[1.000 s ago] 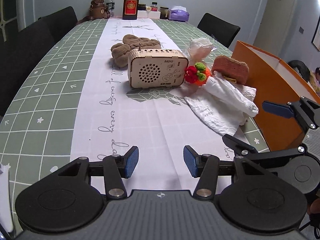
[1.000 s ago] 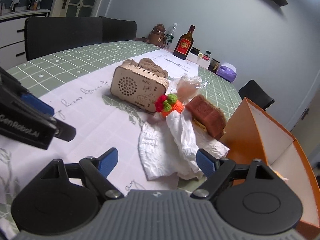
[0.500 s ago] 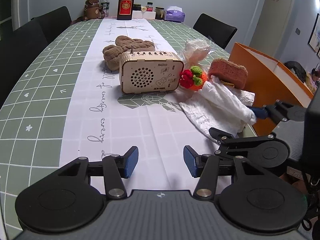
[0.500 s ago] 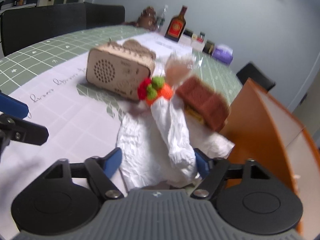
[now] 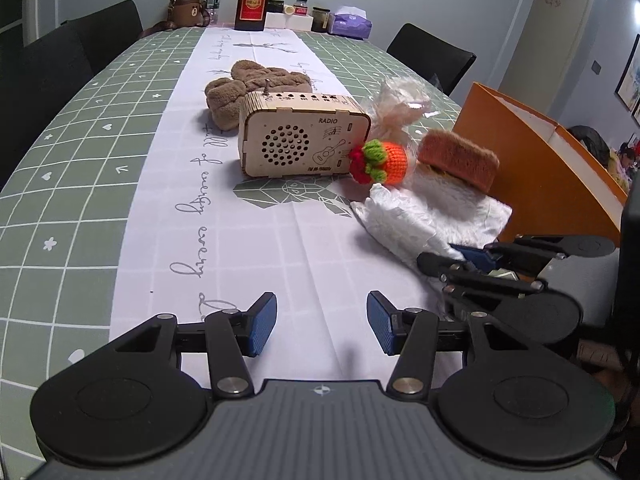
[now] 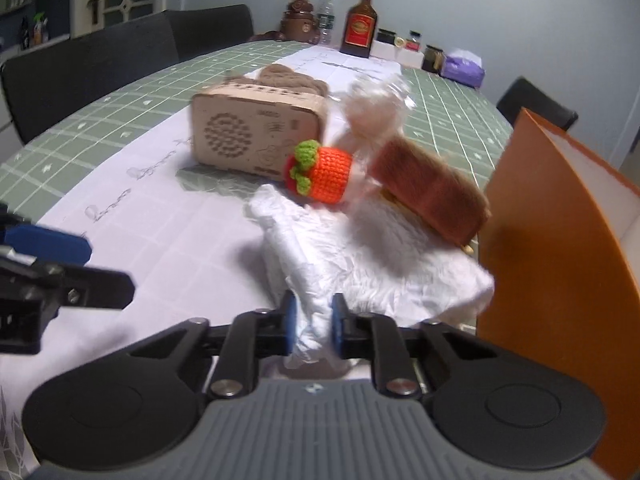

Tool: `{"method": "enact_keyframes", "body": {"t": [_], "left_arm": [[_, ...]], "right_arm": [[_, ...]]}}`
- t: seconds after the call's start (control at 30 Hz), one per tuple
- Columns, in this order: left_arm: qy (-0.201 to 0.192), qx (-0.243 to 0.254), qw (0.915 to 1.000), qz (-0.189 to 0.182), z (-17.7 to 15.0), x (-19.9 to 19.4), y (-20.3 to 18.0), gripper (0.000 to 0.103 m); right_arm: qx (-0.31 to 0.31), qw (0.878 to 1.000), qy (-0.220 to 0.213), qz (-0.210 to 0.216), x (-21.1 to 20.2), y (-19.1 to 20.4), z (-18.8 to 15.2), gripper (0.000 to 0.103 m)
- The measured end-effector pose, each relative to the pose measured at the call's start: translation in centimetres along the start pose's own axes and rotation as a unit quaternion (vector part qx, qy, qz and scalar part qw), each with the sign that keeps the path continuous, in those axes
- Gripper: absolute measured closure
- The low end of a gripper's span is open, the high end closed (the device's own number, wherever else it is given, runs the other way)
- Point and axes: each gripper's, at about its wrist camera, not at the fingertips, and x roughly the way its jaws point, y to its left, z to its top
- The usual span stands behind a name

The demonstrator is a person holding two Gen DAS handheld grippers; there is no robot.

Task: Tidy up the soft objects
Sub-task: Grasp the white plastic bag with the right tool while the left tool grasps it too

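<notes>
A crumpled white cloth [image 5: 424, 216] [image 6: 360, 264] lies on the table beside the orange box [image 5: 532, 160] [image 6: 560, 232]. My right gripper [image 6: 313, 320] is shut on the cloth's near fold; it shows in the left wrist view [image 5: 476, 256] at the right. An orange knitted toy [image 5: 380, 161] [image 6: 322, 174], a brown sponge block [image 5: 460, 159] [image 6: 428, 188] and a clear bag of pale stuff [image 5: 400, 108] [image 6: 374, 116] sit at the cloth's far end. A brown towel [image 5: 248, 88] lies behind the wooden radio [image 5: 300, 140] [image 6: 256, 136]. My left gripper [image 5: 322, 322] is open and empty above the white runner.
Bottles, jars, a bear figure and a purple tissue pack [image 5: 350, 24] stand at the table's far end. Black chairs [image 5: 432, 54] line both sides. The orange box stands at the table's right edge.
My right gripper has moved forward onto the white cloth and closed on its near fold. The left gripper has stayed open and shifted slightly.
</notes>
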Motion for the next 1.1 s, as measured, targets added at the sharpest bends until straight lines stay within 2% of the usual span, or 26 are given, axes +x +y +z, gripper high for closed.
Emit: {"method": "enact_keyframes", "body": {"t": [0.23,0.43,0.47,0.5,0.6,0.7,0.83,0.9,1.1], "left_arm": [[-0.016,-0.029,0.9993,0.018,-0.9,-2.8,1.8,0.042],[-0.036,-0.061,0.9969,0.033,-1.6,-5.0,3.3,0.042],[-0.037,-0.066,0.9967,0.03,-1.7,-5.2,3.4,0.042],[-0.037,-0.071,0.9965,0.026,-1.7,-5.3,3.5,0.042],[-0.04,-0.084,0.9957,0.009,-1.9,-5.5,3.5,0.042],[-0.041,-0.105,0.9936,-0.01,-2.0,-5.3,3.6,0.042],[-0.038,-0.135,0.9895,-0.034,-2.2,-4.9,3.6,0.034],[-0.031,-0.144,0.9884,-0.037,-2.2,-4.5,3.6,0.034],[-0.014,-0.19,0.9794,-0.067,-2.3,-3.0,3.7,0.034]], "right_arm": [[0.006,0.998,-0.006,0.064,-2.1,3.8,-0.2,0.09],[-0.017,0.992,-0.019,0.123,-3.5,7.4,-0.4,0.09],[-0.023,0.992,-0.022,0.124,-3.6,7.9,-0.6,0.088],[-0.027,0.992,-0.025,0.12,-3.8,8.1,-0.6,0.082],[-0.032,0.992,-0.037,0.116,-4.7,7.9,-0.7,0.078],[-0.041,0.992,-0.055,0.104,-6.3,7.1,-0.8,0.059],[-0.044,0.992,-0.082,0.086,-8.6,5.5,-1.2,0.047],[-0.031,0.992,-0.092,0.076,-9.4,4.5,-1.3,0.043],[0.031,0.994,-0.095,0.042,-9.5,1.0,-1.3,0.042]]}}
